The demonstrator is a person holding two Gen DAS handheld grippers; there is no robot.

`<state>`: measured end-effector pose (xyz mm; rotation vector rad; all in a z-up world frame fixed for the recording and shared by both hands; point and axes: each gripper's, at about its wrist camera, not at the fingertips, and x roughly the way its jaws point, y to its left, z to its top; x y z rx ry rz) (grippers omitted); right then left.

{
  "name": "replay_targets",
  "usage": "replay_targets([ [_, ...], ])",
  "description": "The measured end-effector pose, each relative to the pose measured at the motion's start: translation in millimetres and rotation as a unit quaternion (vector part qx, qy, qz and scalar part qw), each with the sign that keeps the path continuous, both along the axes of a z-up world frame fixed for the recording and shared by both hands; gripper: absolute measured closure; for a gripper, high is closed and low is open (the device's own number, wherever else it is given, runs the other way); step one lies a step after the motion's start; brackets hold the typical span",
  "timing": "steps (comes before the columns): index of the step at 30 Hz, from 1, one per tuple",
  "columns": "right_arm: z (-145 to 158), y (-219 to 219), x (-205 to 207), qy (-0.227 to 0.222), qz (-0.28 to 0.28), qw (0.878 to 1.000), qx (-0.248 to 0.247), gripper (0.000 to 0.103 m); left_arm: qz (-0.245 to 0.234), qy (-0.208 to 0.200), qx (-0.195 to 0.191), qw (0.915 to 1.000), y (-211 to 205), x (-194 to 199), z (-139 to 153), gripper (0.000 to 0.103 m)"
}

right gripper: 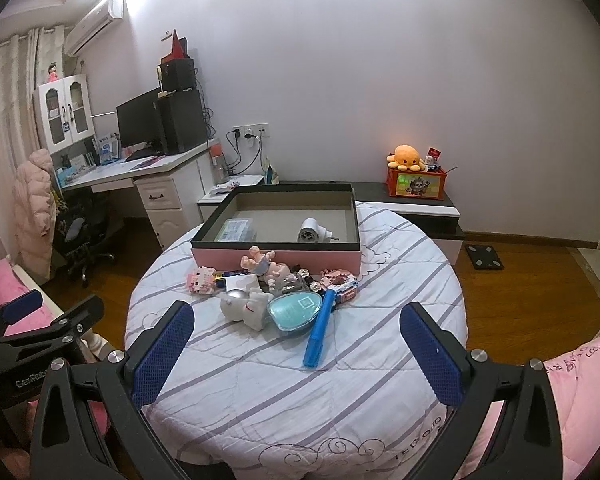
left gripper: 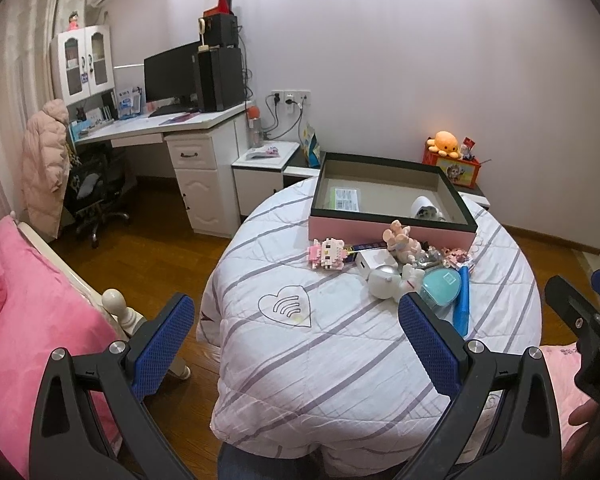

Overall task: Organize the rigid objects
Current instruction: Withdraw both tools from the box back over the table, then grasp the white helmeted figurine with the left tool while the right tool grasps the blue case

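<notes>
From the left wrist, the left gripper (left gripper: 296, 336) hangs with jaws wide apart above the quilt (left gripper: 340, 360), the toy pile (left gripper: 404, 268) just in front of the pink box (left gripper: 392, 236). From the right wrist, the right gripper (right gripper: 296, 340) gapes too (nothing held), a blue pen (right gripper: 320, 328) nearest it, a white plug (right gripper: 312, 231) inside the box.

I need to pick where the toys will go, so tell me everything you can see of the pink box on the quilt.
The pink box is a wide, shallow, rectangular tray with no lid on it. It looks like cardboard: pink outer walls, a dark rim, a grey-beige lining. It sits flat on the striped quilt, behind the toy pile. Inside lie a white plug-like device near the middle and a flat clear packet at its left end. A pale doll leans against its front wall. Neither gripper touches it.
</notes>
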<state>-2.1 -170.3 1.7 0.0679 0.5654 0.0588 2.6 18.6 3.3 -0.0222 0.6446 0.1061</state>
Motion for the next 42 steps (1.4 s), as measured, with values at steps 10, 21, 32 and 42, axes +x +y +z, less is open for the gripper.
replay_targets([
  [10,-20,-20,16,0.033,-0.019,0.999,-0.002,0.000,-0.004,0.037,-0.001,0.9993,3,18,-28,0.000],
  [21,-70,-29,49,0.103,-0.026,0.994,-0.008,0.000,-0.023,0.063,-0.002,0.9978,-15,50,-54,0.000],
  [32,-114,-33,86,0.153,-0.024,0.988,-0.011,0.000,-0.064,0.090,0.001,0.9939,-55,101,-90,0.000],
  [42,-131,-34,107,0.171,-0.013,0.985,-0.022,0.002,-0.110,0.115,-0.008,0.9873,-75,135,-118,0.000],
])
